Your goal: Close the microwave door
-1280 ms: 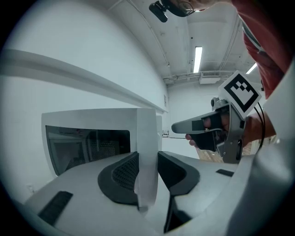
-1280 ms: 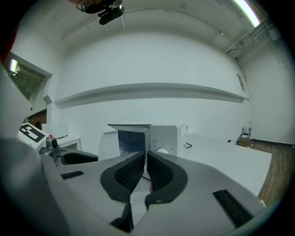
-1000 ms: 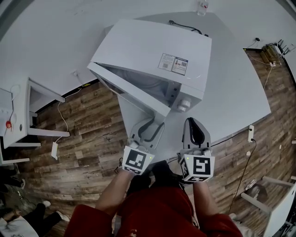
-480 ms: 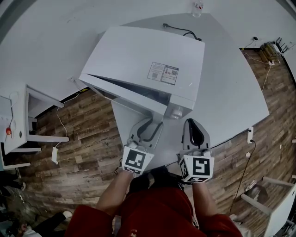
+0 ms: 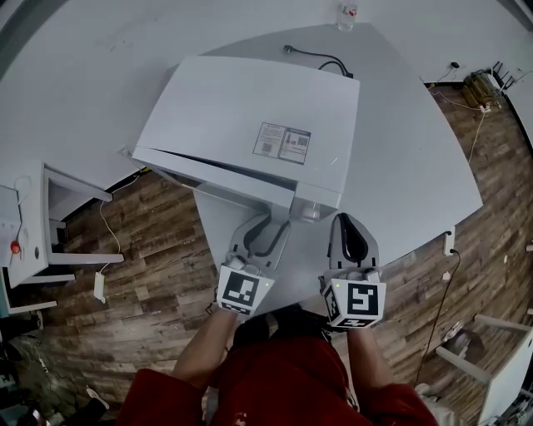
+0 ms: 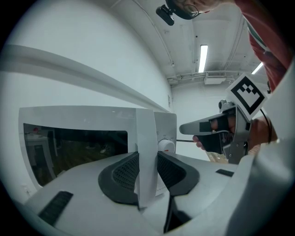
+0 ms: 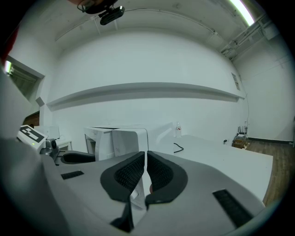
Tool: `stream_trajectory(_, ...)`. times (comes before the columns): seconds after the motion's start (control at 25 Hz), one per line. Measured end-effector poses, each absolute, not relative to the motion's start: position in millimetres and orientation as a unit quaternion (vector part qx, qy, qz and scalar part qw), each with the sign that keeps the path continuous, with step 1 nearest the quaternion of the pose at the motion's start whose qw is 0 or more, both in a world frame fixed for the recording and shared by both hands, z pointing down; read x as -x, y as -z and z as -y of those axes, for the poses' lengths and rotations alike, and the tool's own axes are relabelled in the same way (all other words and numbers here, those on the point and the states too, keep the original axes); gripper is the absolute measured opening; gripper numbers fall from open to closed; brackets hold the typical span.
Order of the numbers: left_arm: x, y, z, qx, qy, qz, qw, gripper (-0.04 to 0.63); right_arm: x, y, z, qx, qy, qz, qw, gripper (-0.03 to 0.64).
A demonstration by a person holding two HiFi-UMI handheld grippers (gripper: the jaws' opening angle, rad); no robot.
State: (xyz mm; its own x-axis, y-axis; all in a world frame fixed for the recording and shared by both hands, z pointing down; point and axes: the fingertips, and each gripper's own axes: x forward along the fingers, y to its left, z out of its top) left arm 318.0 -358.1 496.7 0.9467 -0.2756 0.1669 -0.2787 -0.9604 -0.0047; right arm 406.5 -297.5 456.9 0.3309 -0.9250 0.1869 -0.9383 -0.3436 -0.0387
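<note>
A white microwave (image 5: 250, 116) stands on the pale table (image 5: 416, 150). Its door (image 5: 216, 179) lies almost against the body, with a thin gap left on the hinge-far side. My left gripper (image 5: 268, 223) reaches the door's free edge. In the left gripper view the jaws (image 6: 147, 170) stand wide, and the door's thick white edge (image 6: 146, 138) fills the gap between the pads, beside the dark window (image 6: 73, 147) and a knob (image 6: 167, 145). My right gripper (image 5: 348, 220) hovers in front of the control panel, shut, with nothing in it (image 7: 145, 168).
A small bottle (image 5: 347, 12) and a black cable (image 5: 321, 56) sit behind the microwave. White furniture (image 5: 33, 216) stands on the wooden floor at the left. A power strip (image 5: 450, 241) hangs by the table's right edge.
The microwave door has swung from well ajar to nearly shut against the body. Both grippers have gone forward with it, the left one staying at the door's edge.
</note>
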Motion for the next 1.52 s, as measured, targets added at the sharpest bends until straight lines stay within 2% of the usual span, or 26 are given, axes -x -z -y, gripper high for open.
stream_trajectory(1.52, -337.7, -496.6, 369.3, -0.986, -0.088, 0.14, -0.01, 0.137, -415.4, -462.4, 296.8, -0.825, -0.094, 0.557, 0.039, 0.037)
